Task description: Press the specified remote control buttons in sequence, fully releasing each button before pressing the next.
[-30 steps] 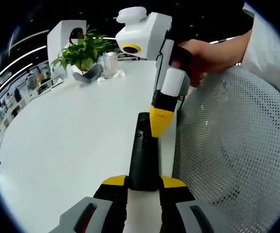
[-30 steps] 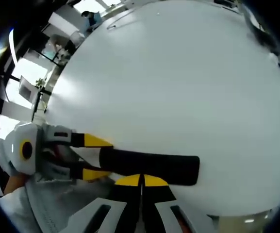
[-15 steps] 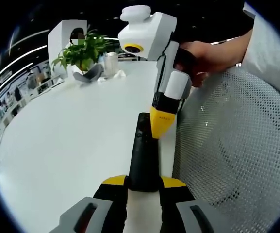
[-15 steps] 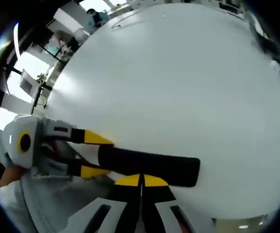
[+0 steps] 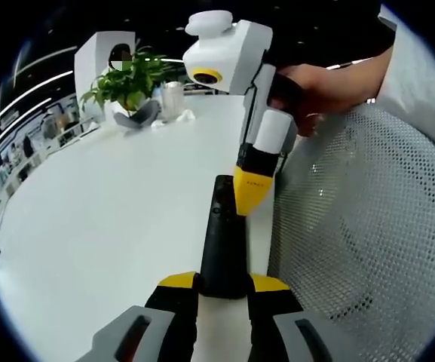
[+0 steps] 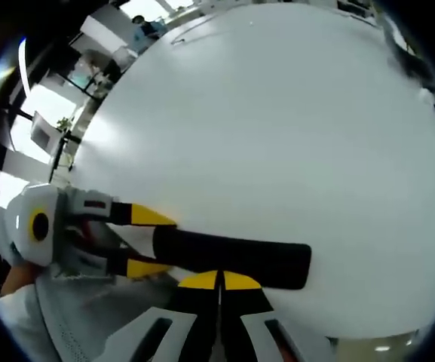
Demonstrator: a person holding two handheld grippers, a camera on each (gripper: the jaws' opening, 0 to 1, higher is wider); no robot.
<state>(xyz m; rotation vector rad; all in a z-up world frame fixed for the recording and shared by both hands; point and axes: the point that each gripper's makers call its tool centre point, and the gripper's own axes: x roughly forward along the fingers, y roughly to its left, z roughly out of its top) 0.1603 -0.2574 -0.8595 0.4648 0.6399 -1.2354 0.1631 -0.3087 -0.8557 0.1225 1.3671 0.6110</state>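
- Your left gripper: jaws pinch the near end of the remote from both sides, yellow tips against its edges. In the right gripper view it comes in from the left with the remote's end between its two yellow tips.
- Your right gripper: jaws pressed together, no gap between the yellow tips, nothing between them. The tips sit on or just over the remote's long edge; contact can't be confirmed.
- In the left gripper view, the right gripper comes down from above, its yellow tip on or right at the remote's upper face near the far end, by the round button area.
- Remote: black, slim, lying flat on the white table, close to the table edge.
- Your hand grips the right gripper's handle.
- White mesh chair back just beside the table edge.
- Far end of the table: potted plant, small white can beside it.
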